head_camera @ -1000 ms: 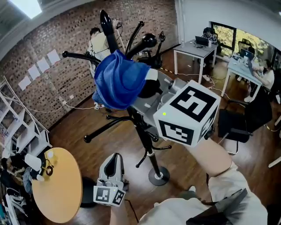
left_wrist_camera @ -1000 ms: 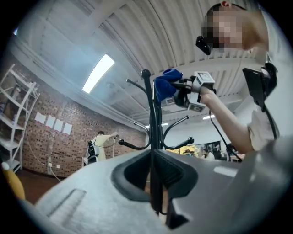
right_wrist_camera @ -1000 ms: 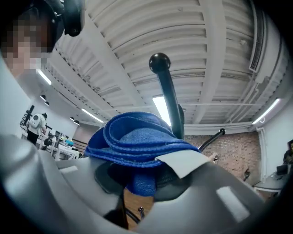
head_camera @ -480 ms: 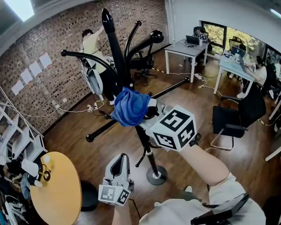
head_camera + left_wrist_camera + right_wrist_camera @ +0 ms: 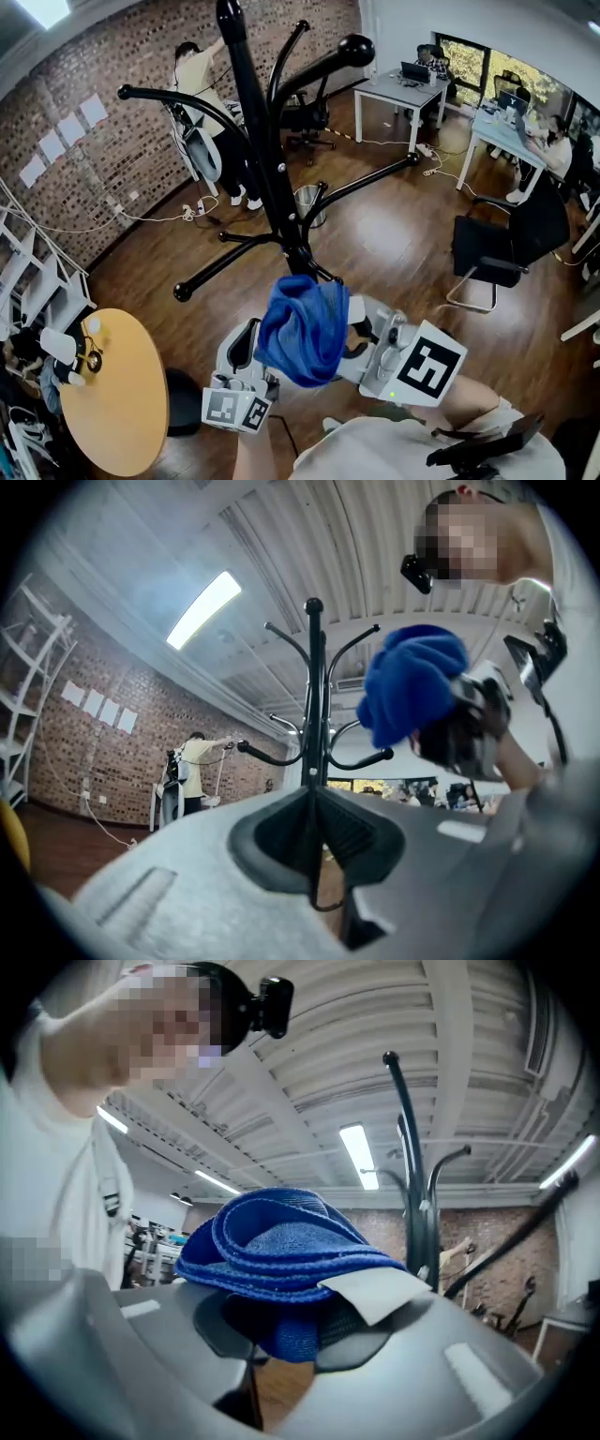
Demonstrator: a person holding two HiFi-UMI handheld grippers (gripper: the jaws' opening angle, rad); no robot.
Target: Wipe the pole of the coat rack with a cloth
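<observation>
Fingers (image 5: 361,1335) of the right gripper (image 5: 309,1340) clamp the blue cloth (image 5: 302,328), low on the near side of the coat rack pole (image 5: 254,131). The left gripper (image 5: 314,803) has its jaws together, empty. We judge wiping under way; next, we press the cloth to the pole and slide upward.

Coat rack pole (image 5: 261,141): black, slim, upright, with a rounded top. Curved black arms branch off it in an upper and a lower tier.
Pole visibility: in the head view, its length below the lower arms is covered by the cloth.
Cloth (image 5: 302,326): blue, woven texture, bunched into thick folds with stitched edges; white tag on one side.
Cloth state: clamped between the jaws of the right gripper (image 5: 286,1330), folds bulging above them.
Cloth position: low on the rack, just beneath the lower arms. Contact with the pole cannot be confirmed.
</observation>
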